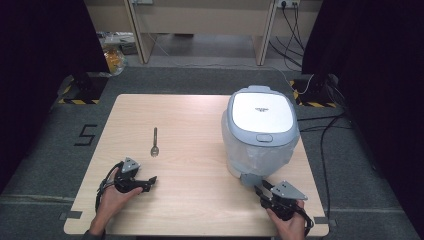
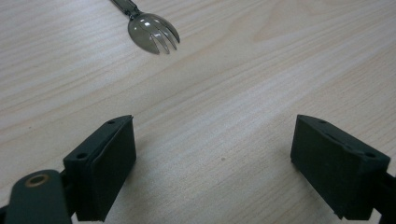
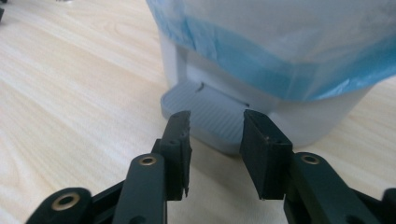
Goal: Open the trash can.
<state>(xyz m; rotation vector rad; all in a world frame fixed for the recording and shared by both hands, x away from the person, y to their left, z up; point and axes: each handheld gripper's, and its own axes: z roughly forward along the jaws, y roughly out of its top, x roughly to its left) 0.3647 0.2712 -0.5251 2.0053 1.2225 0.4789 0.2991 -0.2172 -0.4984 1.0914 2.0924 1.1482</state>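
Note:
A white and grey rice cooker (image 1: pixel 260 117) with its lid down stands on the right of the wooden table (image 1: pixel 190 200), its body wrapped in clear bluish film (image 3: pixel 280 60). A grey tab (image 3: pixel 210 116) juts from its base toward me. My right gripper (image 1: pixel 261 190) (image 3: pixel 217 121) sits just short of that tab, jaws partly open with nothing between them. A dark metal spork (image 1: pixel 155 143) (image 2: pixel 153 32) lies on the left half of the table. My left gripper (image 1: pixel 150 181) (image 2: pixel 215 135) rests below it, jaws wide open over bare wood.
Black cables (image 1: pixel 325 135) trail over the floor to the right of the table. A yellow bag (image 1: pixel 114 57) lies on the floor at the far left. A "5" mark (image 1: pixel 86 135) is on the carpet left of the table.

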